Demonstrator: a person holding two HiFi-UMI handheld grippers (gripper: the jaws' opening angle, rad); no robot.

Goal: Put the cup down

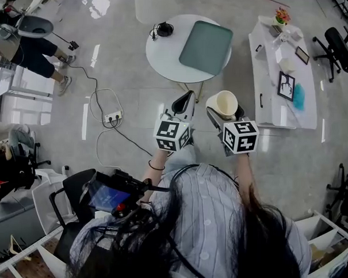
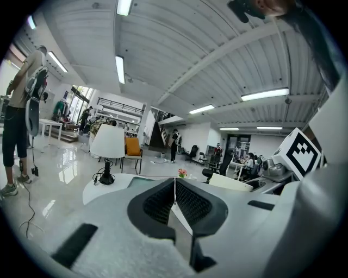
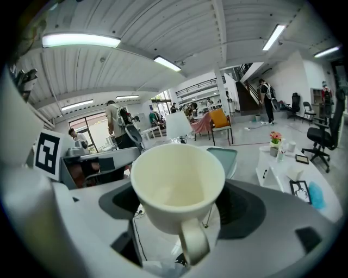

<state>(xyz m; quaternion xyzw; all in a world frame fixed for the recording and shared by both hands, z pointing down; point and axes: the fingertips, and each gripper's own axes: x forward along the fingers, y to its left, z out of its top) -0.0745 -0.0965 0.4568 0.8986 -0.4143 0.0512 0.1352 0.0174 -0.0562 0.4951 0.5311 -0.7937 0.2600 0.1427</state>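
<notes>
One cup (image 3: 176, 182) clamped between right tongs (image 3: 180, 213)

The cup (image 3: 176, 184) is cream. The round table (image 1: 160, 54) is white; its tray (image 1: 205, 47) grey-green. The marker cubes (image 1: 173, 135) carry black-and-white squares.

I get an evenly bright room lit by ceiling strip lights (image 2: 120, 68), which throw white glare patches on the glossy floor (image 1: 97, 54) in the upper left of the head view. Both gripper views bend hard at the edges and fall to black corners. The nearest surfaces along the bottom of those frames go soft, while the cup (image 3: 178, 187) reads fairly sharp, mildly shaded inside.
</notes>
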